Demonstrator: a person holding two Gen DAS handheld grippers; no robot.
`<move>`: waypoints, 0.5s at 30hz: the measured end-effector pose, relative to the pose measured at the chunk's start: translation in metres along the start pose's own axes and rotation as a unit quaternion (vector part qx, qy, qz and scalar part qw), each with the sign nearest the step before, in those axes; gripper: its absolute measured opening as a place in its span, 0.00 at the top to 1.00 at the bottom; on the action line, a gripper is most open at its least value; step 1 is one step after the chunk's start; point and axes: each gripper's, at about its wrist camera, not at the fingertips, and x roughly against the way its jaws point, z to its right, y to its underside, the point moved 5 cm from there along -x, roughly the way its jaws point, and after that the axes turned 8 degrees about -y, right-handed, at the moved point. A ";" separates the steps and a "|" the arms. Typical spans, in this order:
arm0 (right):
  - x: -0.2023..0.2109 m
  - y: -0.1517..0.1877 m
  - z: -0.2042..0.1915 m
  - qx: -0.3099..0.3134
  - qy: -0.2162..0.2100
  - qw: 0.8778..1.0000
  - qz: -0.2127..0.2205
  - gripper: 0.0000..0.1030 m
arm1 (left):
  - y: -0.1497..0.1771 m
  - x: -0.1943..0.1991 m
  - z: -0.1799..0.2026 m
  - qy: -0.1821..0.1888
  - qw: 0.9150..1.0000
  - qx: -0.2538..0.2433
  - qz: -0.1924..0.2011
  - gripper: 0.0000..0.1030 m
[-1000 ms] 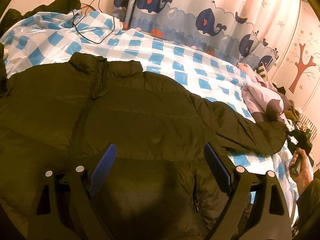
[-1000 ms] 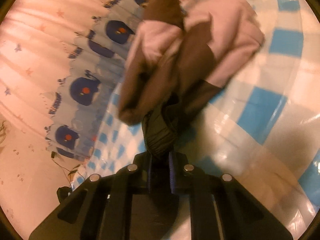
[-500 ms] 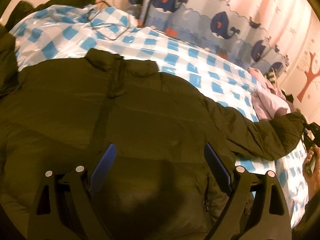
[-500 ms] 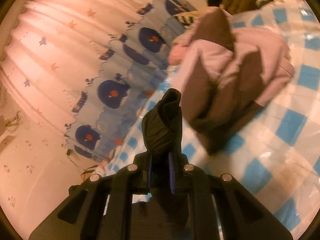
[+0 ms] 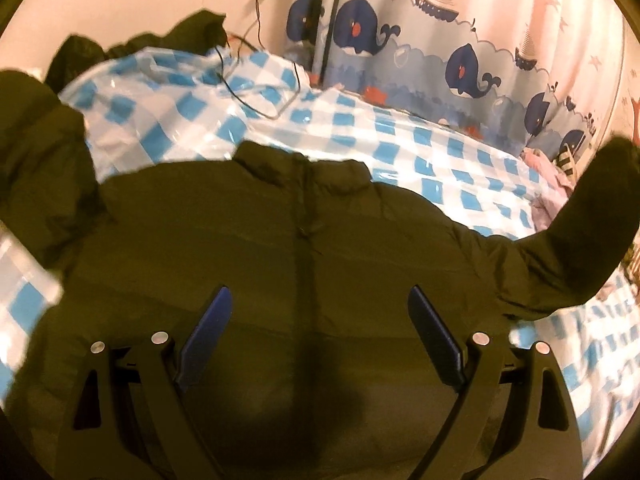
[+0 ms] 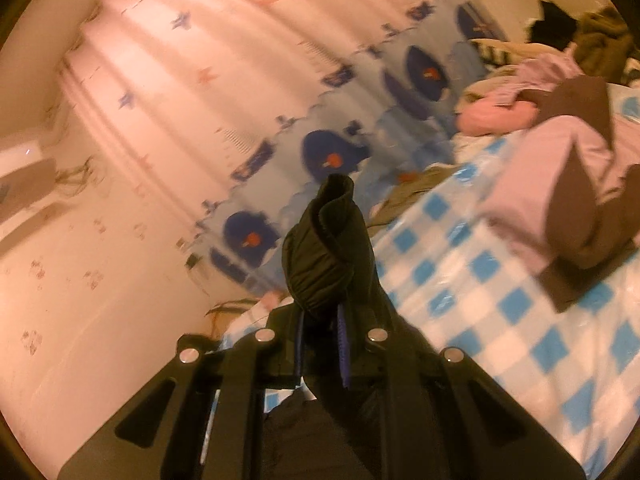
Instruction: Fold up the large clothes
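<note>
From your left wrist camera, the dark puffer jacket [image 5: 280,280] lies spread face up on the bed, over the blue-and-white checked cover [image 5: 400,136]. Its collar points toward the far edge of the bed, where the whale-print curtain [image 5: 460,64] hangs, and the zipper runs straight down the middle toward you. Your left gripper [image 5: 320,316] hangs over the lower chest of the jacket with its jaws spread wide, one blue pad on either side of the zipper line and nothing between them. Whether the pads brush the fabric cannot be told. The jacket's sleeve [image 5: 576,240] at the right side of the bed is lifted off the cover, its cuff up near the frame's edge. The other sleeve bunches up at the left edge of the bed. A black cable [image 5: 256,96] trails across the cover at the far left corner, leading up to a wall socket.

From your right wrist camera, your right gripper [image 6: 322,312] has its jaws pinched nearly together on the sleeve cuff [image 6: 326,248], which stands crumpled above the pads, raised clear of the cover. Behind it the curtain slants across the blurred frame. Toward the right edge of the bed a pile of pink and brown clothes [image 6: 560,184] rests on the checked cover, well apart from the cuff.
</note>
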 end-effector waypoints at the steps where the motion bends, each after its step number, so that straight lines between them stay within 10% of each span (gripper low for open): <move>1: -0.005 0.004 -0.010 0.004 -0.005 1.000 -0.004 0.86 | -0.002 0.003 -0.008 -0.007 1.000 -0.004 0.005 0.17; 15: -0.108 0.113 -0.173 0.061 -0.088 0.989 -0.098 0.86 | -0.018 0.037 -0.099 -0.041 0.998 0.040 0.037 0.16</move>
